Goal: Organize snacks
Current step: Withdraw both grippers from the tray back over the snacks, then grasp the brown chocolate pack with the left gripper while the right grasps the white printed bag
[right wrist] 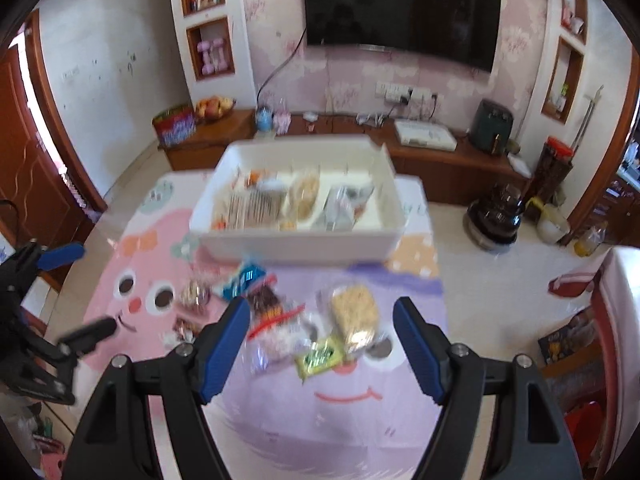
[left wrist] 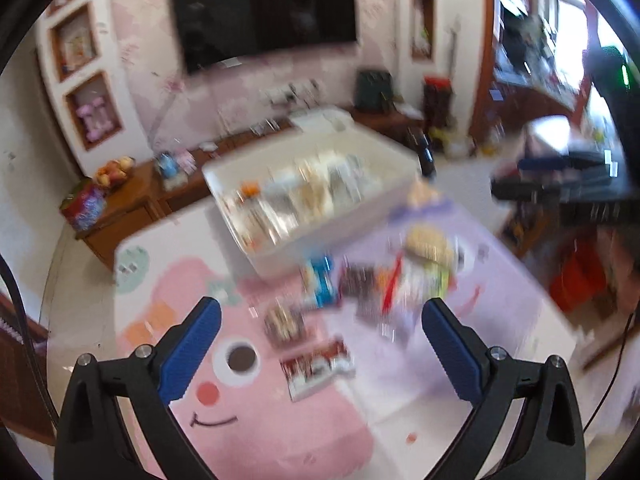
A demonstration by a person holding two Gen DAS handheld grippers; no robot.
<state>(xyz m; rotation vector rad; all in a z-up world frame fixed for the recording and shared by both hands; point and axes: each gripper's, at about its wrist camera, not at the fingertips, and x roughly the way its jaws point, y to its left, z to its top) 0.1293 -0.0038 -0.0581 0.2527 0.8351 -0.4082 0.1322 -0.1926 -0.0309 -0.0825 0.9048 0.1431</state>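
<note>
A white divided bin (left wrist: 276, 262) (right wrist: 296, 246) holding several snack packs stands at the far side of the cartoon mat (left wrist: 260, 440) (right wrist: 320, 420). Loose snacks lie in front of it: a blue packet (left wrist: 322, 284) (right wrist: 244, 278), a red-and-white packet (left wrist: 316, 366), a crispy rice bar pack (left wrist: 428, 244) (right wrist: 356, 314) and a green packet (right wrist: 320, 356). My left gripper (left wrist: 320, 308) hangs open above the pink half, nothing between its fingers. My right gripper (right wrist: 321, 304) is open above the rice bar and a clear bag (right wrist: 276, 332), touching neither. The left wrist view is blurred.
A wooden TV cabinet (right wrist: 440, 168) runs along the far wall under a dark TV (right wrist: 400, 12), bearing a fruit bowl (right wrist: 214, 107), a red tin (right wrist: 174, 126) and an air fryer (right wrist: 491, 126). A dark appliance (right wrist: 496, 220) sits on the floor at right.
</note>
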